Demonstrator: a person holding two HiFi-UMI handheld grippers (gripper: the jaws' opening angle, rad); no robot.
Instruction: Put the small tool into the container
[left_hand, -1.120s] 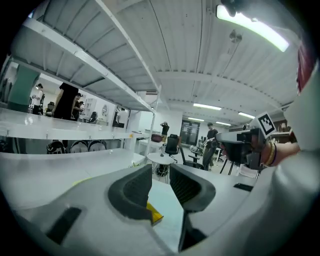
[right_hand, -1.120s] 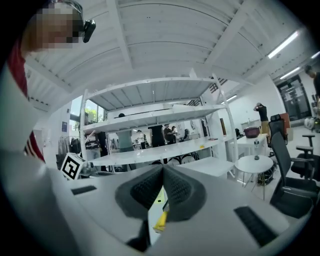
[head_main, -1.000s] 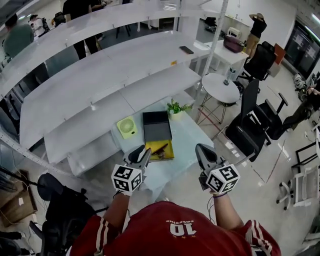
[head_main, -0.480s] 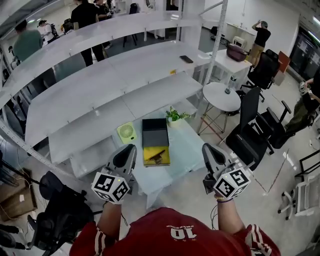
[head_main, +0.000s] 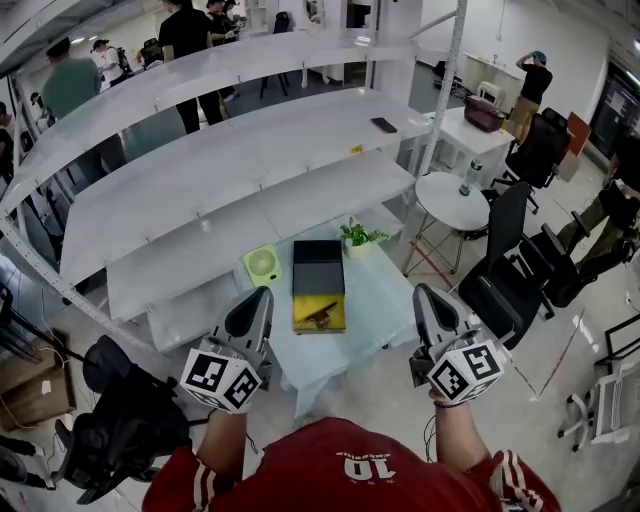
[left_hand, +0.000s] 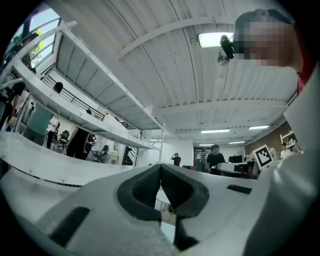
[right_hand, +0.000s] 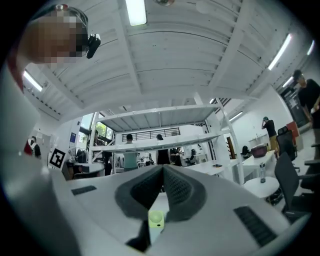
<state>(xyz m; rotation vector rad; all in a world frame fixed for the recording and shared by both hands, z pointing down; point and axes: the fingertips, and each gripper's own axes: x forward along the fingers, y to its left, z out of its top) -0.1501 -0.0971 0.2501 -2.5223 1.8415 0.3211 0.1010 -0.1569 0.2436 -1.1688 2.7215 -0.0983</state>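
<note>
Both the left gripper (head_main: 254, 301), just closed, and the right gripper (head_main: 428, 300) are pinched together empty; the small dark tool (head_main: 320, 313) lies in the shallow yellow container (head_main: 301, 323), so only retreat seems left.

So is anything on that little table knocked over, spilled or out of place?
Nothing stands out. The small tool lies inside the yellow half of the container, the little green fan sits beside it, and the potted plant stands at the far corner. I see no spills or damage.
</note>
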